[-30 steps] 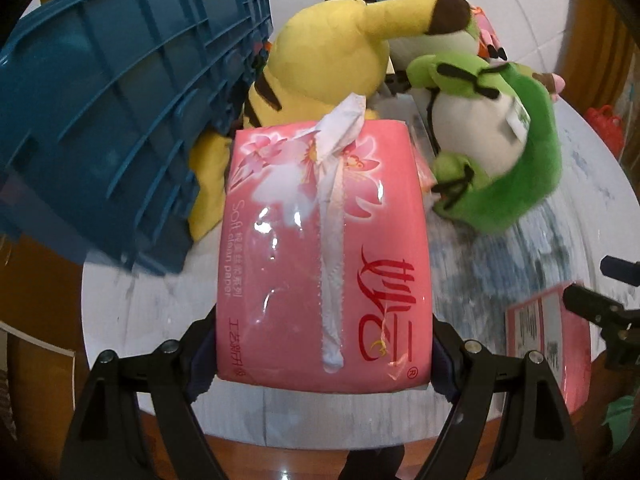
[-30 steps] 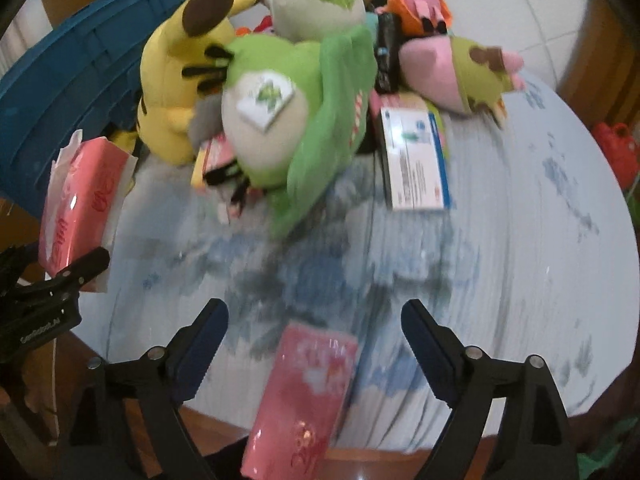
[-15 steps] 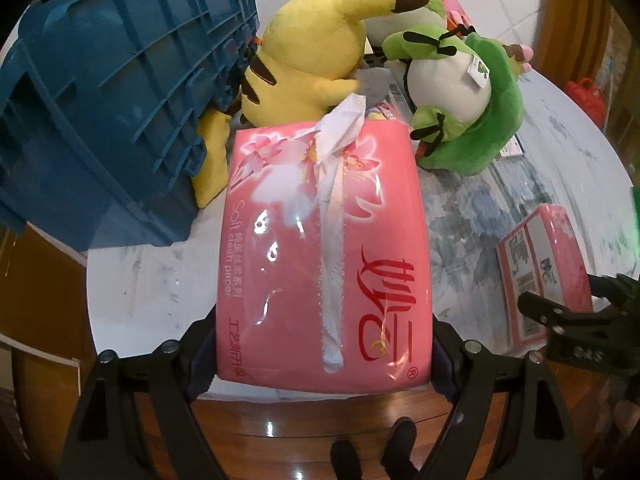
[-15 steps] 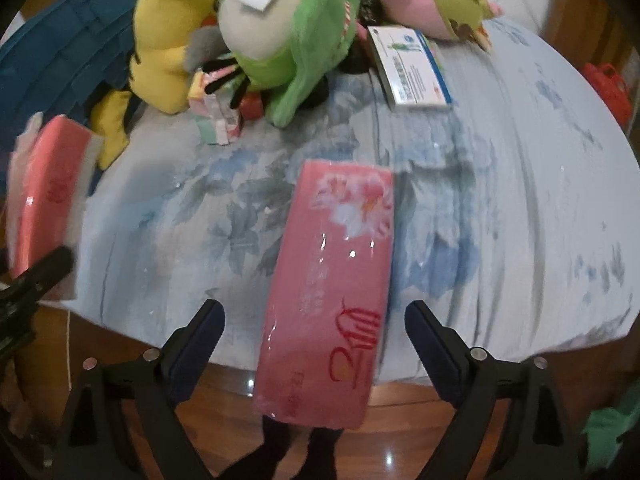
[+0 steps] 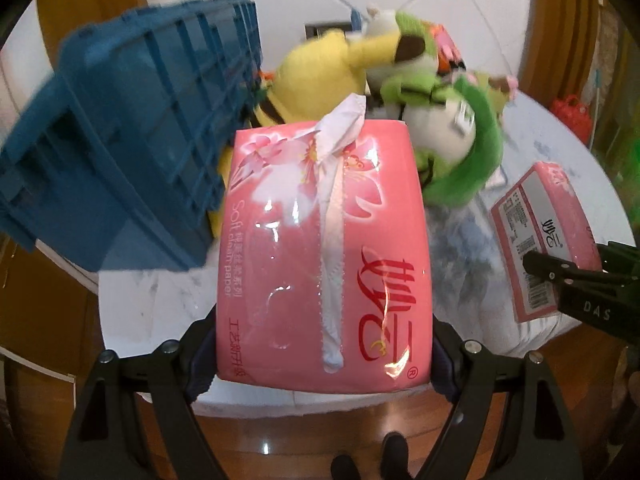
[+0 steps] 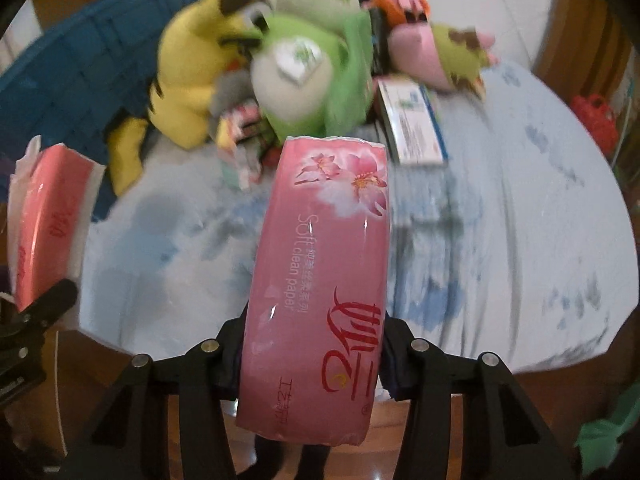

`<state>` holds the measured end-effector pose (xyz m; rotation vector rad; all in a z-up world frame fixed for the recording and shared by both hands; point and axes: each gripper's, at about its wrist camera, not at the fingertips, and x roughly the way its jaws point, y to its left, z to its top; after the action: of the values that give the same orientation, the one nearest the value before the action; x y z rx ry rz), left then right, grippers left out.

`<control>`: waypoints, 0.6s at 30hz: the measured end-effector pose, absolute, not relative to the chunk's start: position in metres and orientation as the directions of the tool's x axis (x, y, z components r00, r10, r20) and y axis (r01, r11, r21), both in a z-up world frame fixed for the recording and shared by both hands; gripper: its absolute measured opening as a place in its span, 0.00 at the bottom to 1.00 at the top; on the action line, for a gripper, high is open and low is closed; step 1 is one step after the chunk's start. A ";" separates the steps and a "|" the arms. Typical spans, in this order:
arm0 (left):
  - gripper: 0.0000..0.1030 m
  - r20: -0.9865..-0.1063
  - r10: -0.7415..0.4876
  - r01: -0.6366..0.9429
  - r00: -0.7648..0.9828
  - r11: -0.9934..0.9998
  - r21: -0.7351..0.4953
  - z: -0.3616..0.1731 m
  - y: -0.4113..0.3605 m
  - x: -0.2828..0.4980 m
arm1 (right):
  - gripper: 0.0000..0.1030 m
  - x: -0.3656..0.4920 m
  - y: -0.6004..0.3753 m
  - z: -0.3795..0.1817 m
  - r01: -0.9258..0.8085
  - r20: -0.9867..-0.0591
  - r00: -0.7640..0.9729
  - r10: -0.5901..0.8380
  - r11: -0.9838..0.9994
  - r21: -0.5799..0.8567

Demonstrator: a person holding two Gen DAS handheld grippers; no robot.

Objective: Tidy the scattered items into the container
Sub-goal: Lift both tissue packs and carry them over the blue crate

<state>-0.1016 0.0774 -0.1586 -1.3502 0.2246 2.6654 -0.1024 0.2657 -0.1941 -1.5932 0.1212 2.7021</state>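
Two pink tissue packs (glossy film, soft-sided) are clamped, one in the left hand-held gripper, one in the right hand-held gripper, above the desk. Ribbed blue crate lies tipped; plush toys and a box remain outside it.

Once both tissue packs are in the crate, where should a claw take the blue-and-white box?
Probably across the long edges of the box, coming from above at its near end. It lies flat on the table, too thin to grip by its sides, and its far end is tucked against the green plush and the pink plush.
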 end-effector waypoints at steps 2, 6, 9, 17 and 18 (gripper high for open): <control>0.81 -0.792 0.066 -0.187 -0.607 -0.980 0.062 -0.145 0.078 -0.102 | 0.47 -0.105 0.264 -0.177 -0.015 -0.856 -0.516 -0.044 -0.998 0.061; 0.81 -0.745 0.069 -0.165 -0.663 -0.985 0.056 -0.109 0.079 -0.105 | 0.47 -0.113 0.256 -0.137 0.054 -0.809 -0.584 -0.071 -0.997 0.048; 0.81 -0.695 0.064 -0.139 -0.716 -0.989 0.052 -0.074 0.072 -0.111 | 0.47 -0.124 0.246 -0.099 0.112 -0.757 -0.645 -0.104 -0.993 0.041; 0.81 -0.542 -0.021 -0.016 -0.840 -0.998 0.064 0.025 -0.015 -0.142 | 0.47 -0.170 0.170 -0.005 0.266 -0.612 -0.754 -0.238 -0.963 0.046; 0.81 -0.529 -0.050 0.011 -0.847 -0.997 0.077 0.031 -0.033 -0.149 | 0.47 -0.175 0.157 0.004 0.286 -0.596 -0.760 -0.258 -0.957 0.049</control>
<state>-0.1489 -0.0326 0.0309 -0.8761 0.1134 3.0480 -0.1755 0.1574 0.0045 -1.0911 -0.0774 3.2539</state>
